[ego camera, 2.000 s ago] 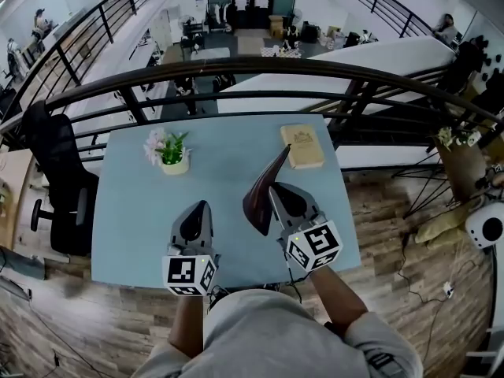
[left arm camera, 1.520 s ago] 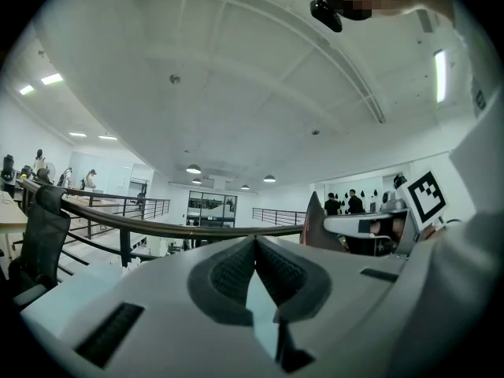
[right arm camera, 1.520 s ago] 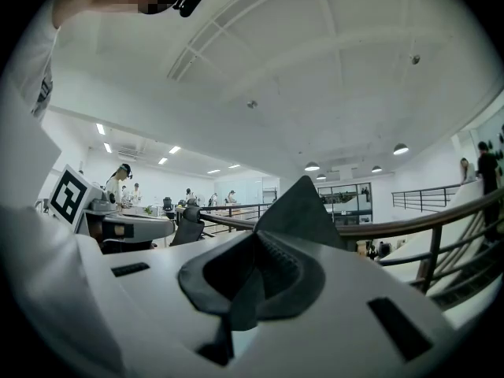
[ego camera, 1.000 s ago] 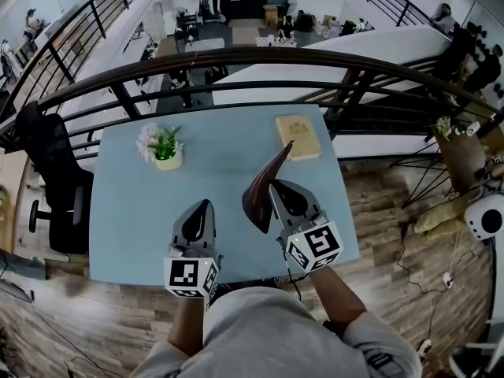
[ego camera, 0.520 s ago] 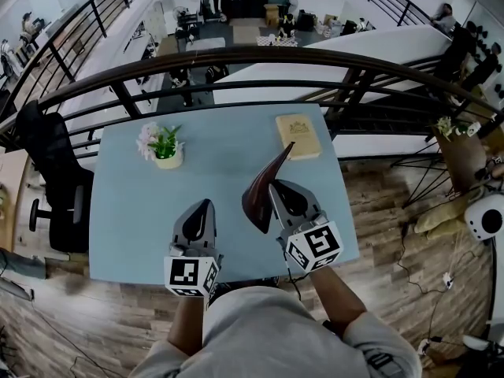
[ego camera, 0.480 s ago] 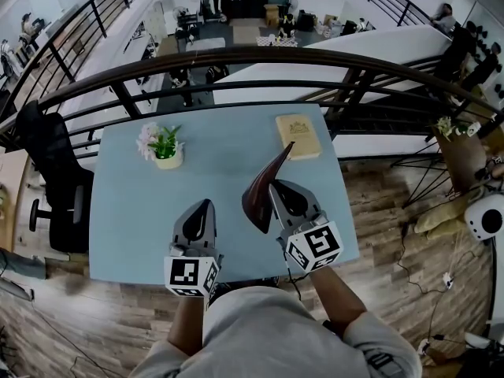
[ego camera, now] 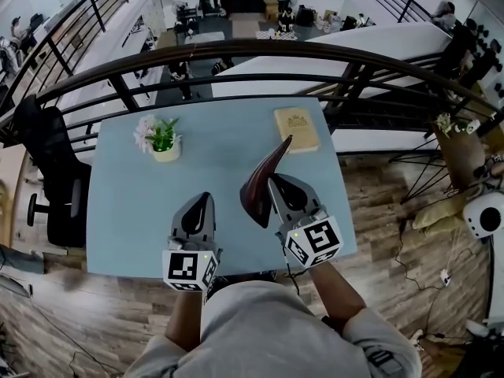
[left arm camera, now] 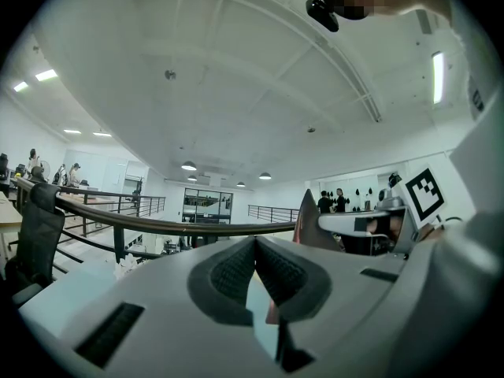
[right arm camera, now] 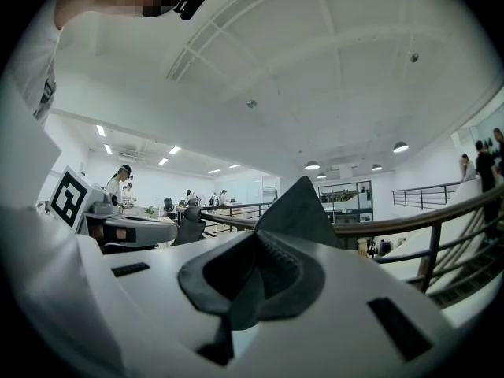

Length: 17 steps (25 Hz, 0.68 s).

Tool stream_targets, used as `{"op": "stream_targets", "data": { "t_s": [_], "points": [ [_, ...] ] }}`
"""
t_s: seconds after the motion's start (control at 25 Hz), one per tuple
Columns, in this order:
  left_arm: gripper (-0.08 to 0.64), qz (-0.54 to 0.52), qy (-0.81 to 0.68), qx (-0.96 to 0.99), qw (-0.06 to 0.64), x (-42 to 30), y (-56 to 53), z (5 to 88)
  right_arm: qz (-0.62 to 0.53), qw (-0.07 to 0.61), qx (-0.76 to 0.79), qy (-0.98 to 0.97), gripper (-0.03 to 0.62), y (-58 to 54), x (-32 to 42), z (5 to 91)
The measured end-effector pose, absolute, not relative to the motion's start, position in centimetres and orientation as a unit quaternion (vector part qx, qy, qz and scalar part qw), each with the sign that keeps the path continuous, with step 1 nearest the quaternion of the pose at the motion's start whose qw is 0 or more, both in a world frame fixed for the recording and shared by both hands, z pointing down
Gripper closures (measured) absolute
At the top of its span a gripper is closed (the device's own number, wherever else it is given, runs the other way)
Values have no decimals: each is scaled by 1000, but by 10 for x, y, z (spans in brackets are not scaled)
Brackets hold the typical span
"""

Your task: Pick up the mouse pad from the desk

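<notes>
The dark brown mouse pad (ego camera: 258,186) is lifted off the light blue desk (ego camera: 130,211) and stands on edge, its pointed corner up. My right gripper (ego camera: 272,181) is shut on its lower edge; in the right gripper view the mouse pad (right arm camera: 298,209) sticks out as a dark wedge from between the right gripper's (right arm camera: 253,246) pads. To the left, my left gripper (ego camera: 205,198) hovers over the desk's near part, shut and holding nothing. In the left gripper view, the left gripper's (left arm camera: 253,244) pads meet at the tip and the mouse pad (left arm camera: 310,225) shows to the right.
A small potted plant (ego camera: 163,139) stands at the desk's far left and a tan book (ego camera: 296,129) lies at its far right. A black railing (ego camera: 236,52) runs just behind the desk. A black office chair (ego camera: 49,172) stands at its left.
</notes>
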<state>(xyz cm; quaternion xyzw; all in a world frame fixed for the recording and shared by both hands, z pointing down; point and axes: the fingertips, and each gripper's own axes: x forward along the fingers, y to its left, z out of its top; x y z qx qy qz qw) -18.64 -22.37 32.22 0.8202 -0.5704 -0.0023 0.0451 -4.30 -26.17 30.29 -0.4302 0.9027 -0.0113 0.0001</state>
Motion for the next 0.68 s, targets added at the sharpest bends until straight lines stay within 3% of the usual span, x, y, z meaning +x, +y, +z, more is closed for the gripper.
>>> {"op": "stream_targets", "data": {
  "t_s": [0.68],
  "points": [
    [548,3,-566,823,52,-167,-222,330,-15,-2,-434,901,577,-259,-24,307]
  ]
}}
